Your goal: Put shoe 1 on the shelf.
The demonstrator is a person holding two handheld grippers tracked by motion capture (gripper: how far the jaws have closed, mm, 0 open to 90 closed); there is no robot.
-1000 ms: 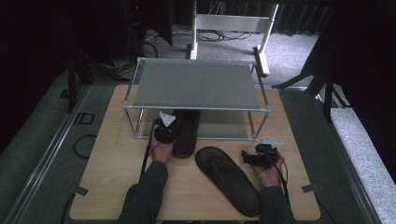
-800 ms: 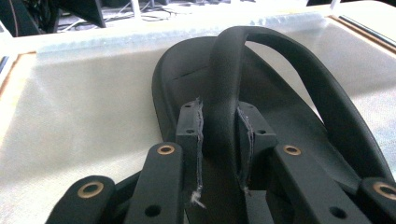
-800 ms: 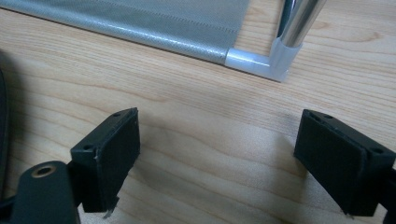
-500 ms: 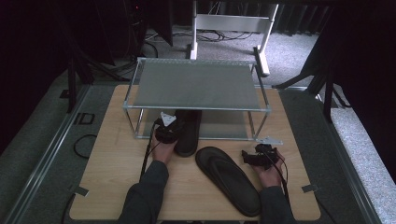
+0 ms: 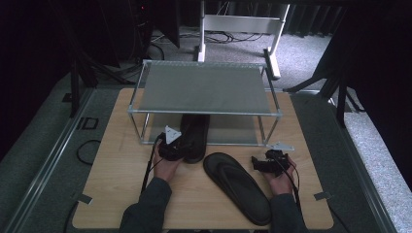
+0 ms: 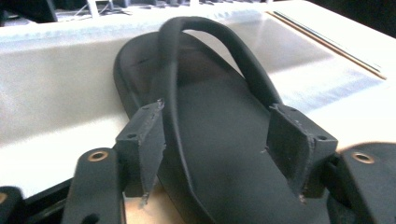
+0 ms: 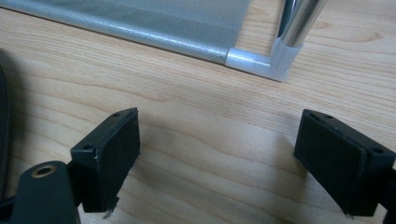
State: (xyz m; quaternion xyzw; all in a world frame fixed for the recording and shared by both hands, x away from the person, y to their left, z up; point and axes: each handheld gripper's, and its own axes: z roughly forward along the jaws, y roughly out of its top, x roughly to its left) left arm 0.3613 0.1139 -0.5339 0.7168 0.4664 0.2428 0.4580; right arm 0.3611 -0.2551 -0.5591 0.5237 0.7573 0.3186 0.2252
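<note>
jaws spread, left gripper (image 6: 215, 149) straddling sandal (image 6: 219, 140)

our forearms come in low, well apart. our left gripper (image 5: 176, 147) reaches forward, jaws spread wide, our left hand (image 5: 166, 165) behind it. our right gripper (image 5: 263, 164) sits low, jaws parted too, in our right hand (image 5: 279, 178).

Toe of flip-flop (image 5: 194, 133) hidden under rack top shelf (image 5: 204, 88); second flip-flop (image 7: 3, 135) cut off at frame edge.
</note>
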